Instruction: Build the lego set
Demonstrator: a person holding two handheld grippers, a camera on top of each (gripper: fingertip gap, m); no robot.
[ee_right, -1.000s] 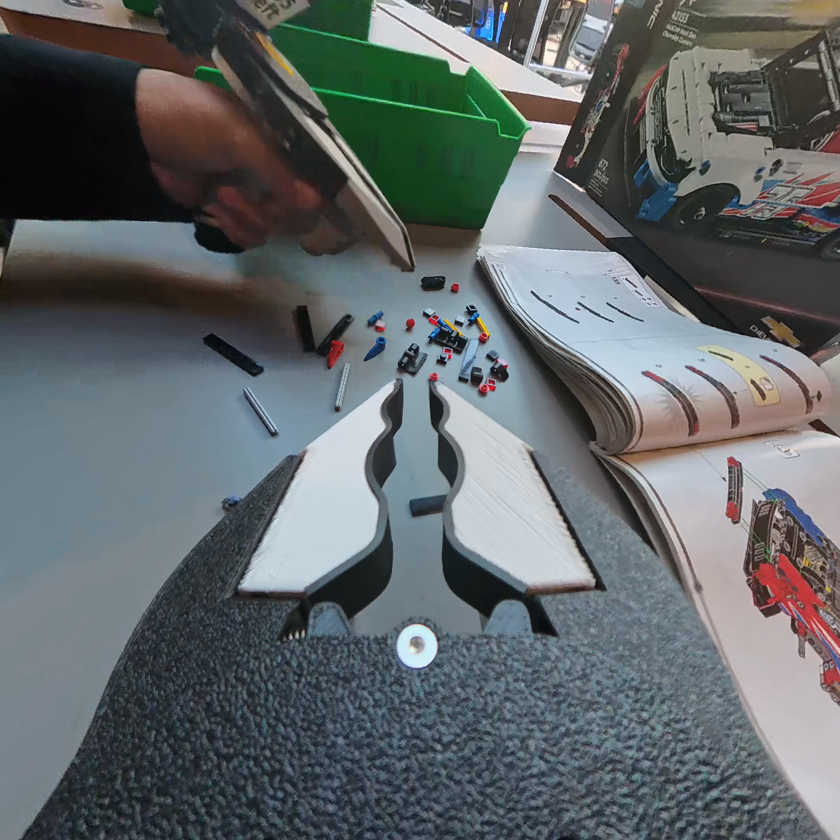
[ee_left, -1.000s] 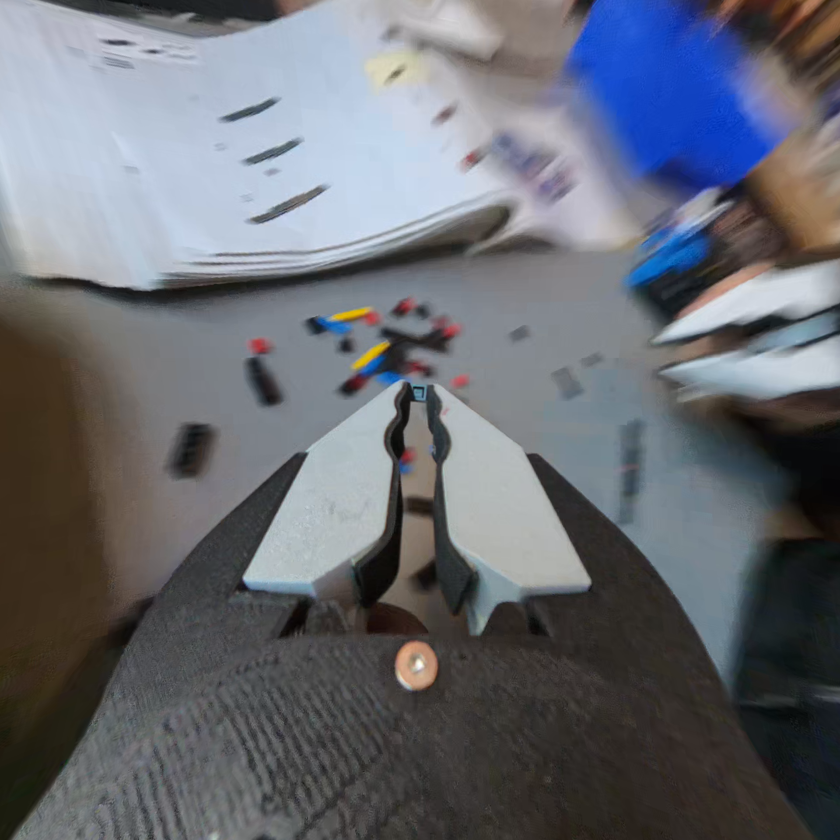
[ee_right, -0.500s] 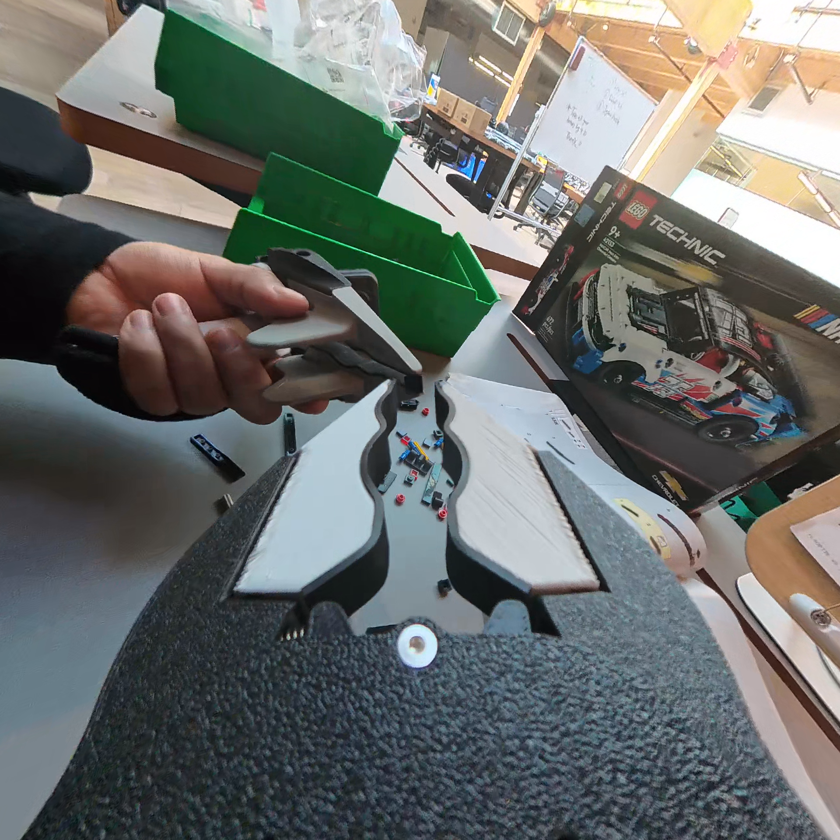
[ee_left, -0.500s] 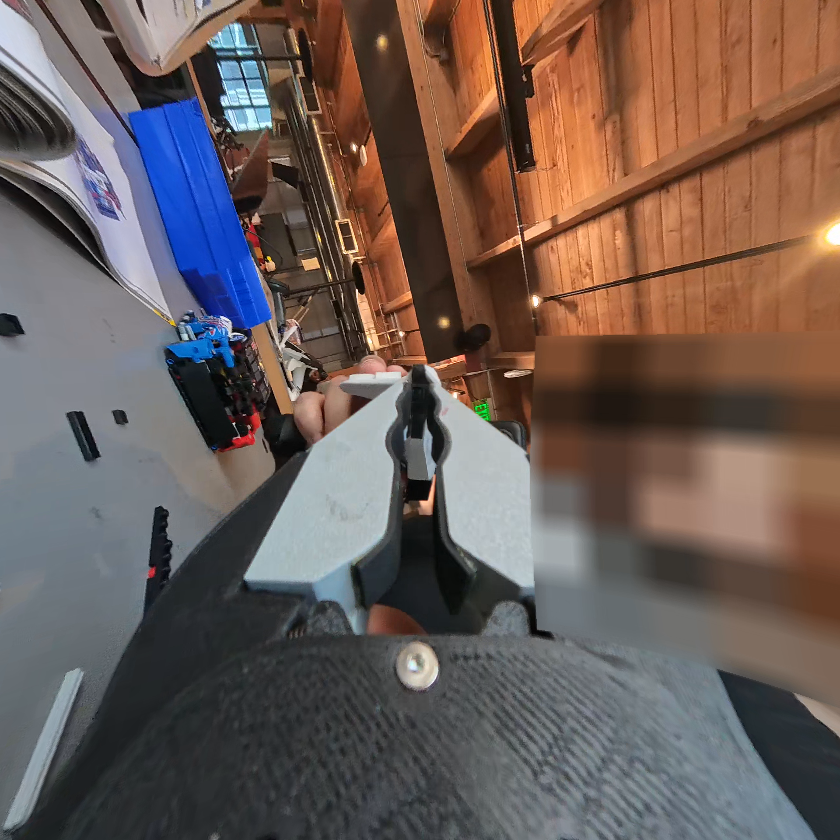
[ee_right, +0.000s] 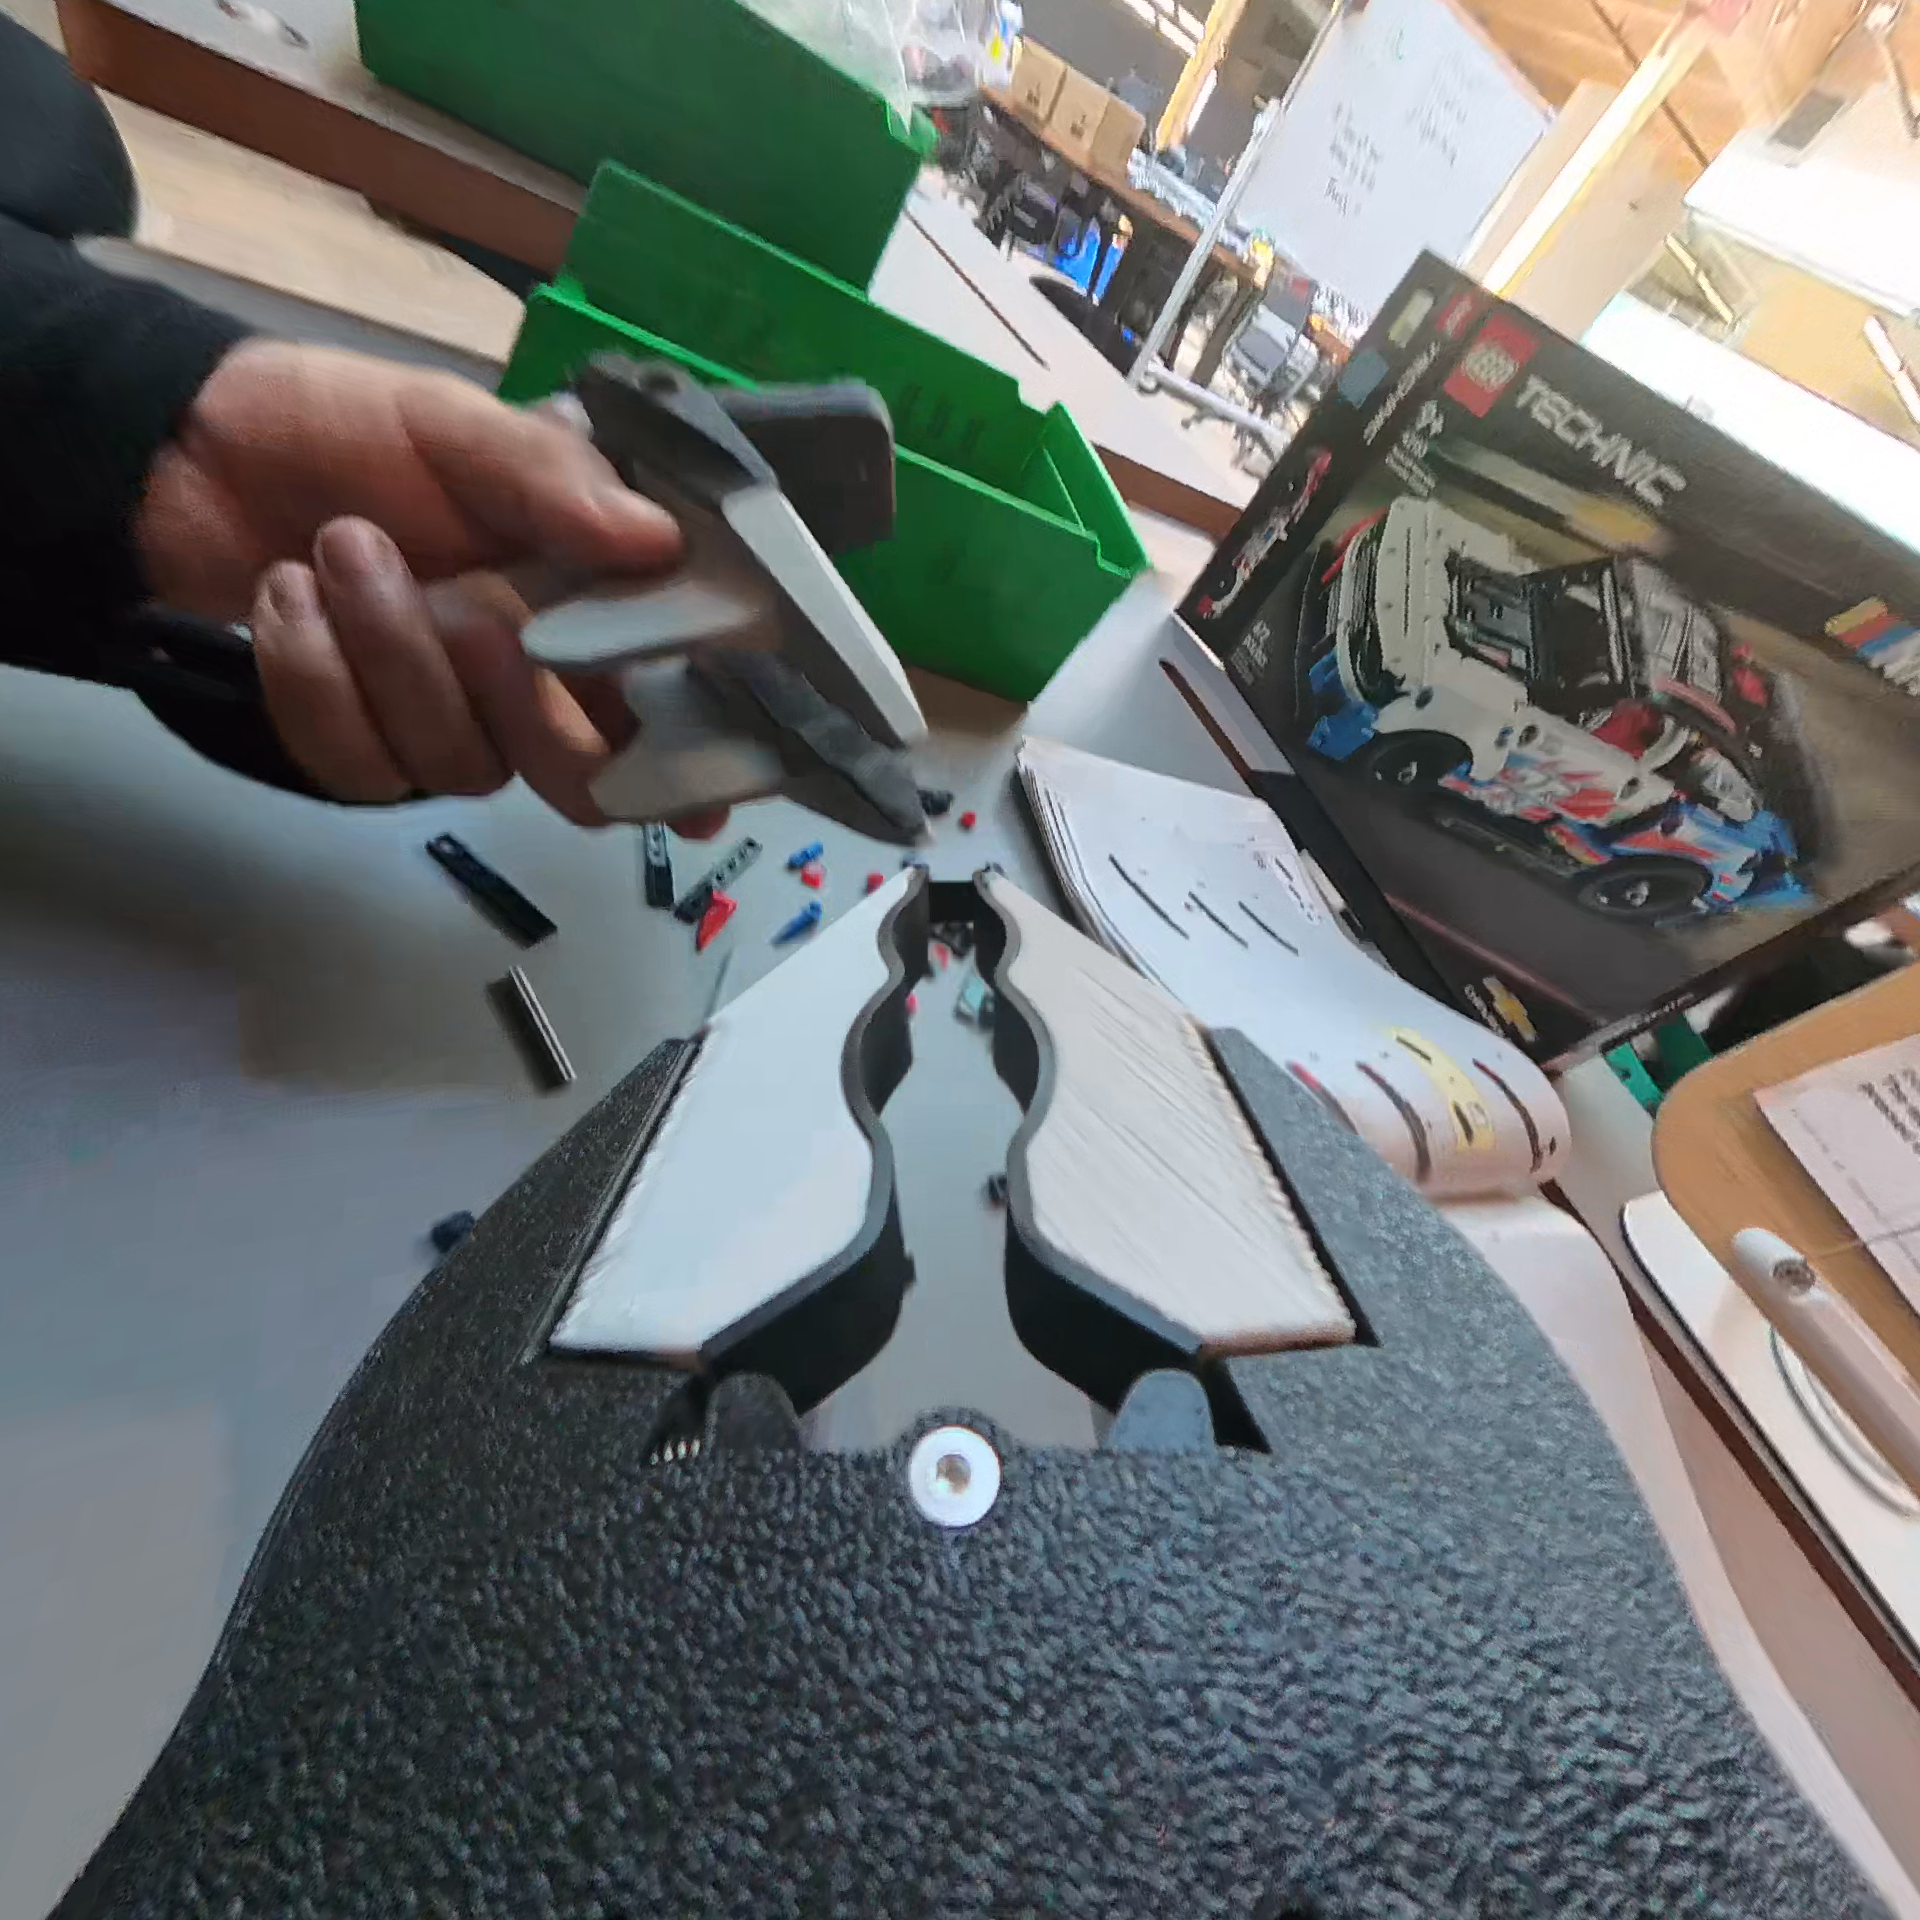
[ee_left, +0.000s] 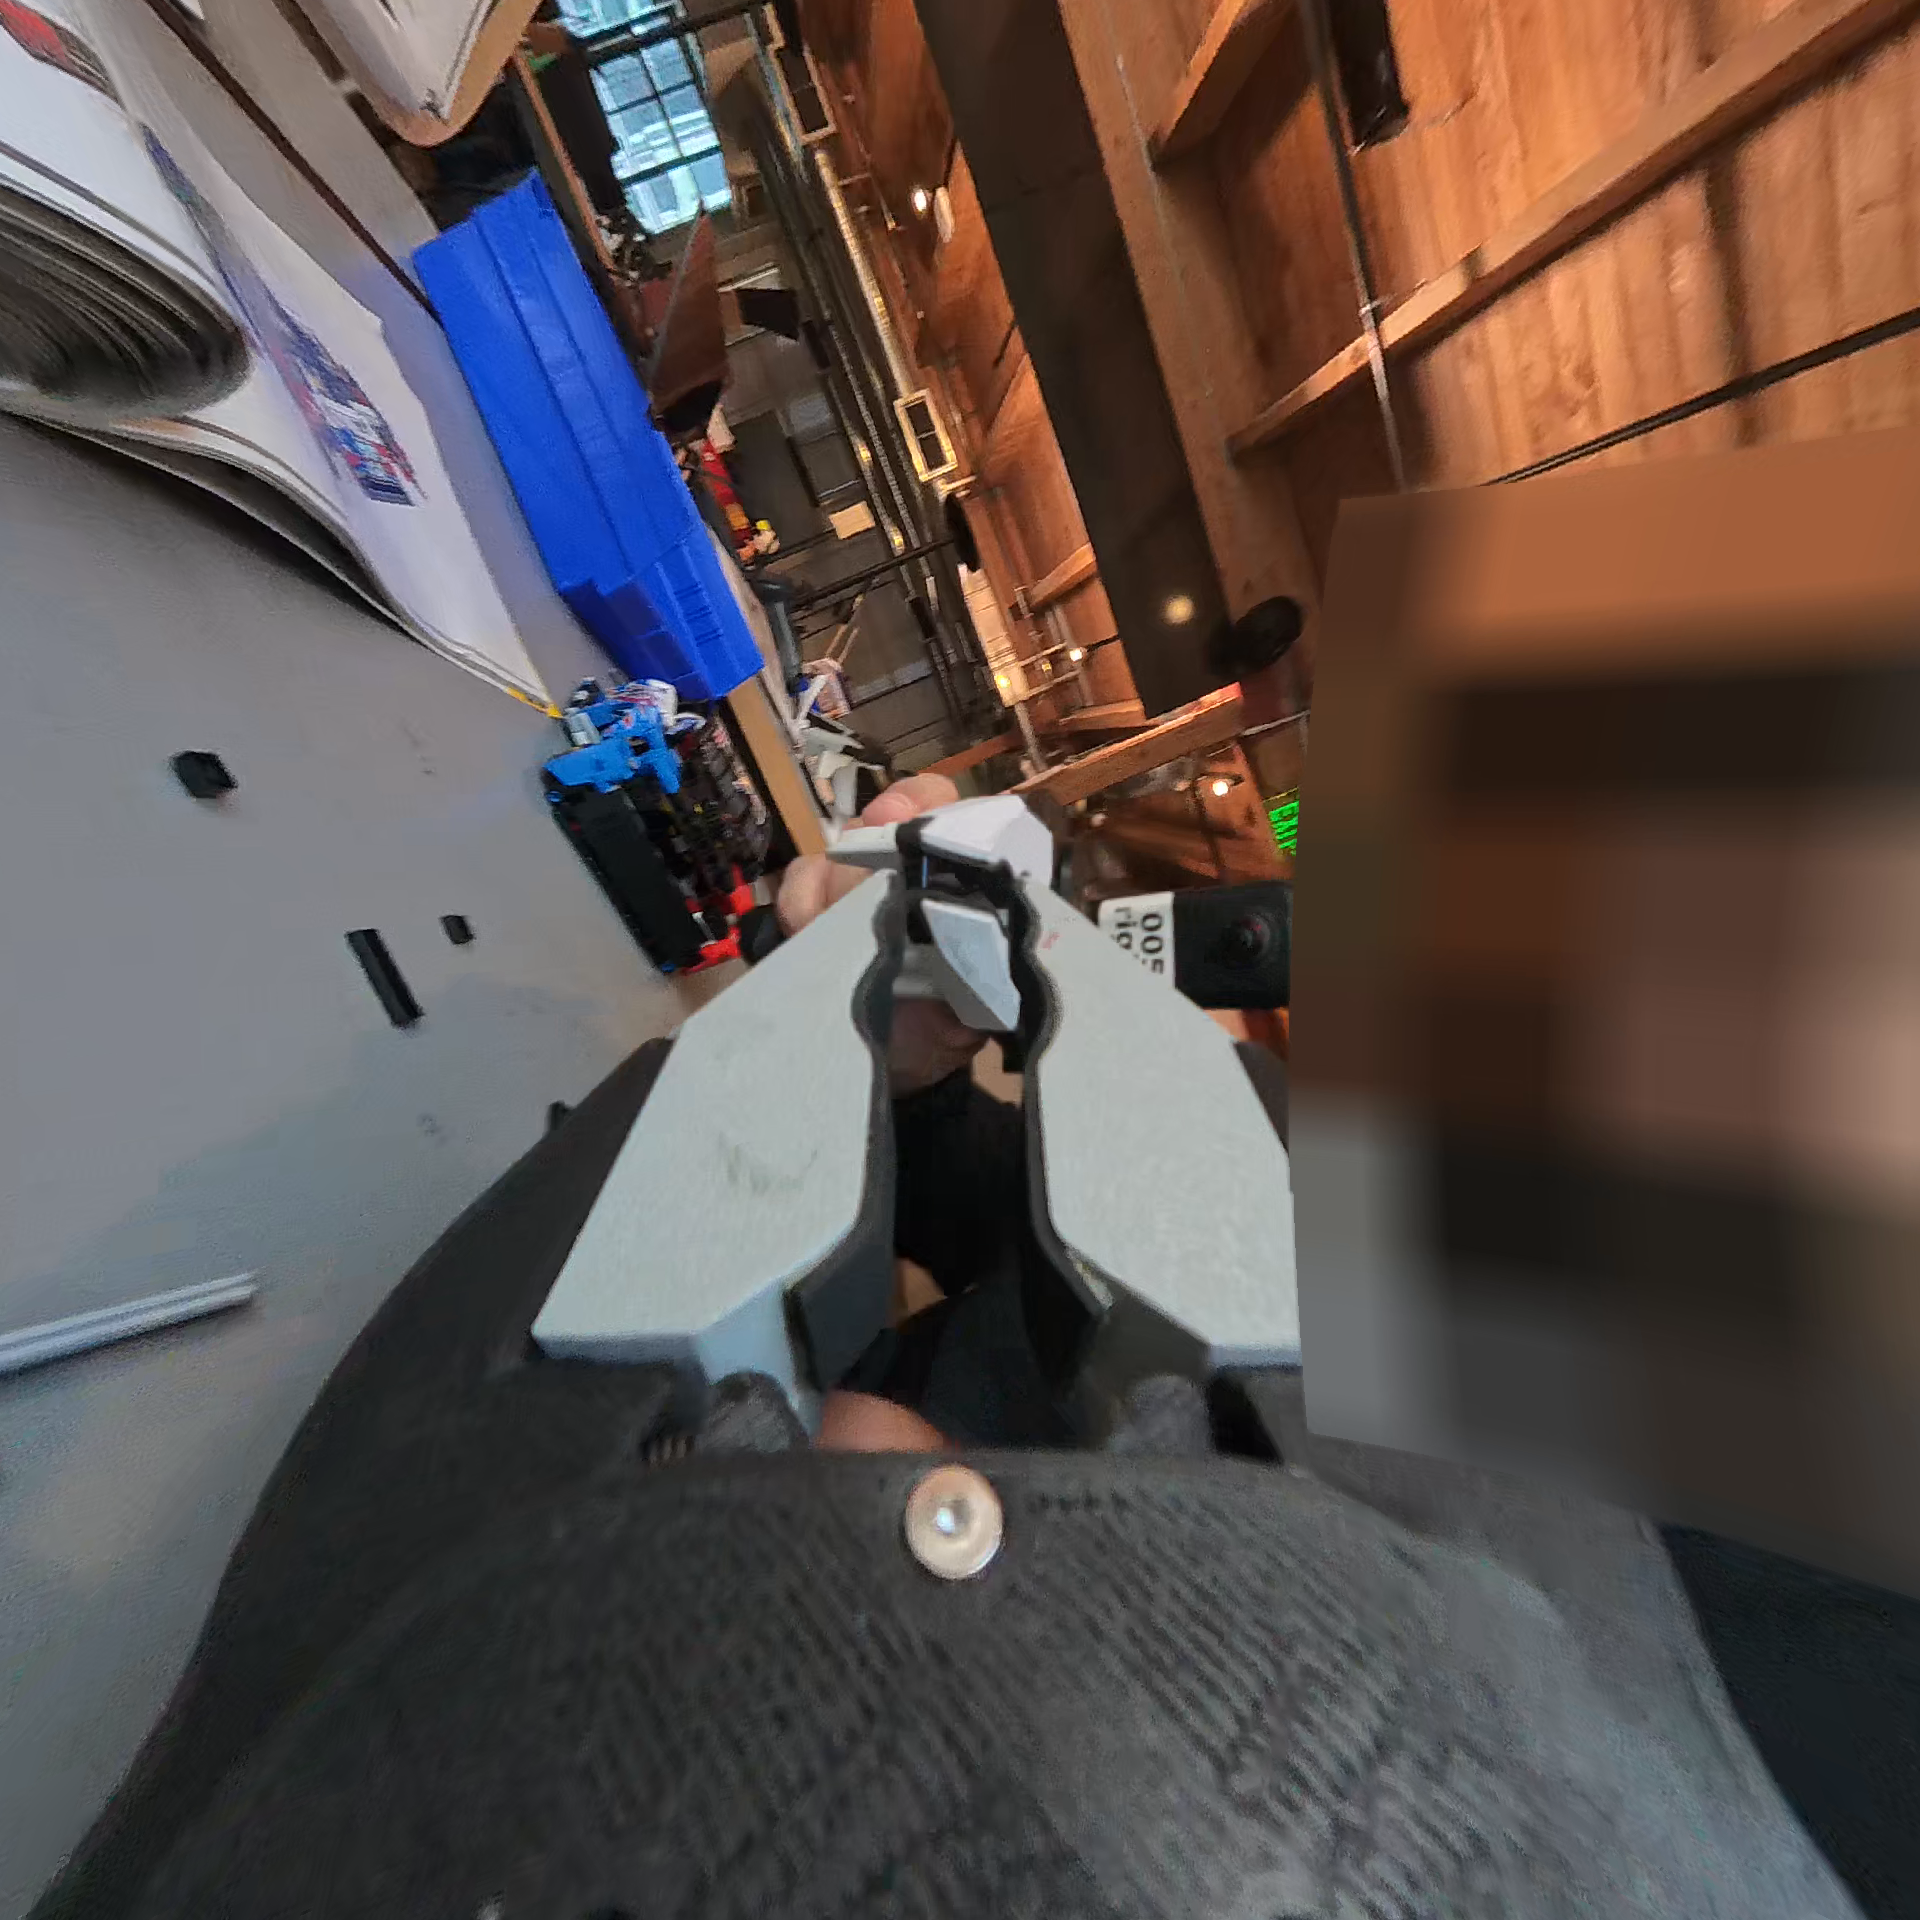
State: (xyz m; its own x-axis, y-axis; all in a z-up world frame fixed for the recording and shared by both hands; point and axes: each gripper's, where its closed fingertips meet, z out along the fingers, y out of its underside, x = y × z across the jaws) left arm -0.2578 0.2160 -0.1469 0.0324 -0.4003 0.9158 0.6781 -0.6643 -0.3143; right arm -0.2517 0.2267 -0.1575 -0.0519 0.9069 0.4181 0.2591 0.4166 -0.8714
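Step in hand, by my reading: mid-air handover or mating of small black piece (ee_right: 948,900) between your two grippers.

Right gripper (ee_right: 948,902): fingers narrowed onto that piece, pinched at very tips.

Left gripper (ee_right: 902,805): tips just above and left of right tips, nearly touching; blur and angle hide its gap, cannot tell if it pinches anything.

Loose lego parts (ee_right: 717,914) scattered on grey table (ee_right: 260,1091) below and left of right tips; open instruction booklet (ee_right: 1226,904) to right; partly built model (ee_left: 655,831) beyond left gripper.

Next move calls for fine tip alignment, slow approach, steady pinch.
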